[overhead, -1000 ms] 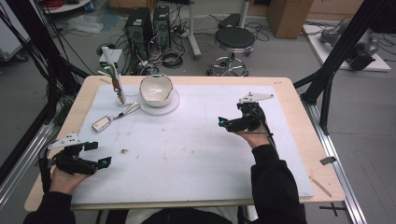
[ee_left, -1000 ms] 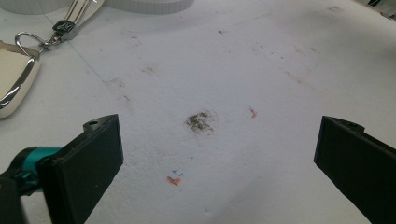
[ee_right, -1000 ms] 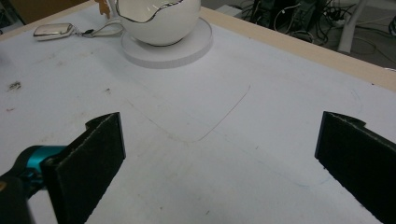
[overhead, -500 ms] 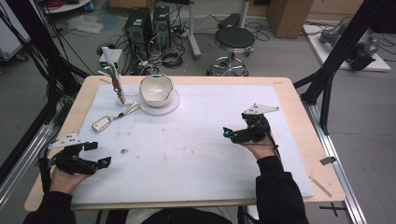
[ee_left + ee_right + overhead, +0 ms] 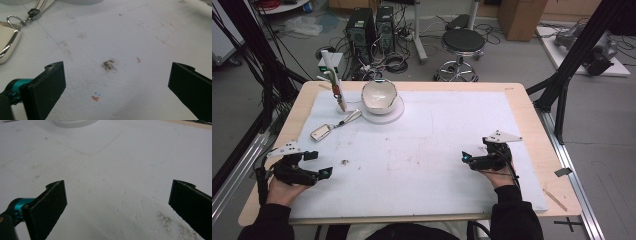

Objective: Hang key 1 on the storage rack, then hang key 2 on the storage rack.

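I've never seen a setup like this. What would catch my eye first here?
Probably the two black two-jaw grippers a person holds low over the white sheet covering the table: the left gripper near the front left corner, the right gripper toward the front right, both with jaws wide apart and empty. Next, the shiny white bowl tilted on a round white plate at the far side, with a small silver clip-on tag to its left.

The high view looks forward and down from above the person's side, taking in the whole table [image 5: 522, 100] and the floor beyond its far edge. Each gripper view sits low and close over the white mat [image 5: 140, 32], facing the far edge; both catch the white plate [image 5: 72, 123] there.
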`<state>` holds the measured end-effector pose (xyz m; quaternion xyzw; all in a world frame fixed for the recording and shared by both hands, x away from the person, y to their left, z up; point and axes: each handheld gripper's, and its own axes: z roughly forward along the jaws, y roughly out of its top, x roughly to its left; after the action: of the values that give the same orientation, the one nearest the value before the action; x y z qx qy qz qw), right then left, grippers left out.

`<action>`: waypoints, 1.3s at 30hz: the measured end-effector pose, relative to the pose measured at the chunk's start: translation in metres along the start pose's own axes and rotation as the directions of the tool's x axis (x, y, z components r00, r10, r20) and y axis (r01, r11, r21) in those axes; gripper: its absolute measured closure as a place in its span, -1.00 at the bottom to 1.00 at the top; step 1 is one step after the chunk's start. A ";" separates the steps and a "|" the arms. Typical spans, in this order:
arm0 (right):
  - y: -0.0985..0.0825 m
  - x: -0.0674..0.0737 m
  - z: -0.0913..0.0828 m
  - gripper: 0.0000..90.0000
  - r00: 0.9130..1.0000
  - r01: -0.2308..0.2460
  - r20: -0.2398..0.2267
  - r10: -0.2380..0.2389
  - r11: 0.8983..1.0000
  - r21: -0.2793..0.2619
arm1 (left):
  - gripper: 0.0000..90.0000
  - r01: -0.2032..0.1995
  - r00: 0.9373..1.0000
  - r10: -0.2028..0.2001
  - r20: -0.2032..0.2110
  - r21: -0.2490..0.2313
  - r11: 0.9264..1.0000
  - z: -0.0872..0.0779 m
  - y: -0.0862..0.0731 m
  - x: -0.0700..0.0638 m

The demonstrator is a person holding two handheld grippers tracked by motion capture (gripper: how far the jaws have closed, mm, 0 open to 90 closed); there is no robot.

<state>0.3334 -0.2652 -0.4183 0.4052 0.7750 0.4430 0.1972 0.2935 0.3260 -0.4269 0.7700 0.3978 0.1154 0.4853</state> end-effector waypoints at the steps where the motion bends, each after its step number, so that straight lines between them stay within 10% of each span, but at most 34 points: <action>1: 0.000 0.000 0.000 -0.98 1.000 0.000 0.000 0.000 1.000 0.000 | -0.96 0.000 1.000 0.000 0.000 0.000 1.000 0.000 0.000 0.000; 12: -0.011 -0.002 -0.012 -0.98 1.000 0.026 0.017 -0.025 0.999 -0.020 | -0.96 0.033 0.999 -0.036 -0.034 -0.084 0.996 0.005 0.022 0.023; 28: -0.023 -0.009 -0.021 -0.98 1.000 0.001 0.027 -0.001 1.000 -0.017 | -0.96 -0.025 0.999 0.027 -0.037 0.043 0.999 0.024 0.064 0.027; 39: -0.025 -0.006 -0.017 -0.98 1.000 0.016 0.005 -0.016 1.000 0.009 | -0.96 -0.068 0.993 0.083 -0.086 0.168 0.983 0.045 0.094 0.040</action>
<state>0.3140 -0.2856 -0.4307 0.4010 0.7796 0.4370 0.2011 0.3921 0.3058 -0.3792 0.8158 0.3987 0.1362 0.3962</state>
